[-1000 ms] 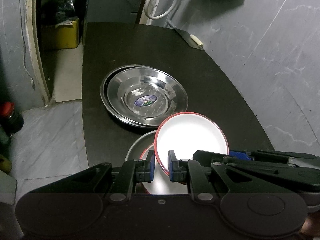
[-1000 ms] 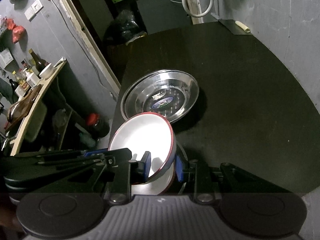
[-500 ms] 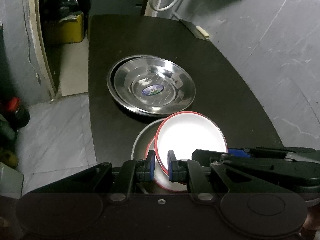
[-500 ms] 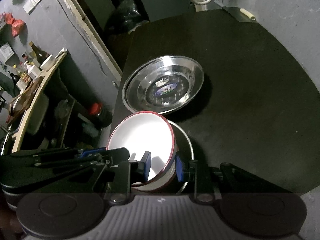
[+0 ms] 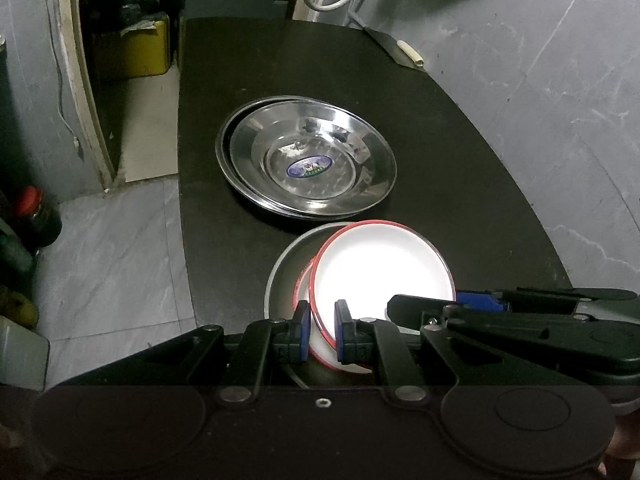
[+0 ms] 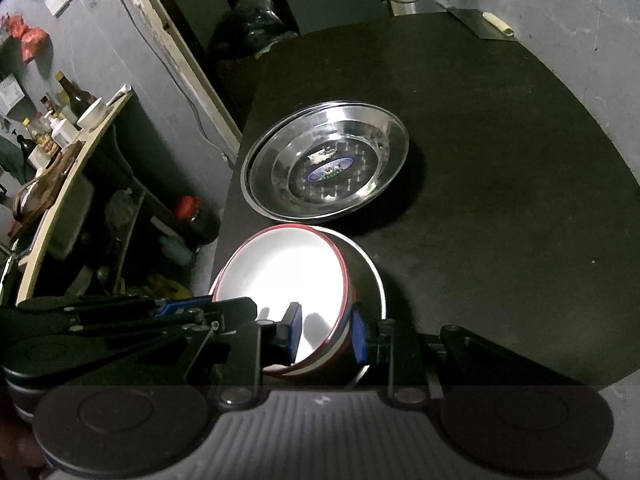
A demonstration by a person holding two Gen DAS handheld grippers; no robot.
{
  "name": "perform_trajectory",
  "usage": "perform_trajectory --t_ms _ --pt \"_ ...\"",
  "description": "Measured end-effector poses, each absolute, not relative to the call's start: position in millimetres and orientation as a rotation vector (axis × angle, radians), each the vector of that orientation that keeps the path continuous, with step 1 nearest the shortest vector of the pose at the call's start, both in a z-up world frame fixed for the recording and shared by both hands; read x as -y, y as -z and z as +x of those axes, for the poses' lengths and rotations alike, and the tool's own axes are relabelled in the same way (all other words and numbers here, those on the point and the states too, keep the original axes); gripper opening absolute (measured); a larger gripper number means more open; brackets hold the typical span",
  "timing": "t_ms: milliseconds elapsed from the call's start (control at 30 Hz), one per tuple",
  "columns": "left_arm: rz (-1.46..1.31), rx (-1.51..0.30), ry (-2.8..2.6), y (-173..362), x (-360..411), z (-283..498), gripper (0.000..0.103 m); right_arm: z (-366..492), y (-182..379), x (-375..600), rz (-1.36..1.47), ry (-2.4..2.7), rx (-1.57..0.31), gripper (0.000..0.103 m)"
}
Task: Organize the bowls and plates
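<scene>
From my right wrist view: my right gripper is clamped on the near right rim of a white bowl with a red rim, one pad inside, one outside. The bowl sits tilted inside a steel bowl at the near left edge of the dark table. My left gripper reaches in from the left at the bowl's rim. Stacked steel plates lie just beyond.

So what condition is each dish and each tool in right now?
White red-rimmed bowl: tilted, gripped at its rim from both sides, over the grey bowl.
Grey bowl: upright on the table, another red-rimmed bowl inside.
Steel plates: stacked, empty, apart from the bowls.
Left tool: shut on the bowl's rim.
Right tool: shut on the bowl's wall.
</scene>
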State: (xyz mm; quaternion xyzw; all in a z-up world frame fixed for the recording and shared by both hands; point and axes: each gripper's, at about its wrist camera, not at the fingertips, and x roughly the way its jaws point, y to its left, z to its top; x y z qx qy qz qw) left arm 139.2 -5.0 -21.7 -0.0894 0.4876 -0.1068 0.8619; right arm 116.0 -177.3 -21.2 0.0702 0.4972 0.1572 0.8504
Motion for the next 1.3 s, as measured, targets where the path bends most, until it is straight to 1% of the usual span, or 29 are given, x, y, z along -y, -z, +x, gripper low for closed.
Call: perform_trajectory --t_ms 333,467,833,1000,1100,1300 --pt "-0.175 -1.02 0.212 22 8 140 0.012 115 26 179 0.141 -0.332 -1.071 0.032" --pt "-0.159 -1.017 0.191 21 8 138 0.016 115 26 179 0.142 -0.334 -1.071 0.033" --pt "-0.173 -1.016 0.191 20 6 137 0.016 115 25 178 0.141 -0.338 -1.068 0.034" --pt "-0.179 -1.002 0.19 17 4 136 0.017 114 21 179 0.138 -0.337 -1.052 0.036" --pt "-0.182 -0.978 0.187 11 3 135 0.022 113 16 181 0.137 -0.337 -1.032 0.038" --pt "-0.189 -0.924 0.175 -3 -2 135 0.034 112 4 185 0.14 -0.328 -0.986 0.045"
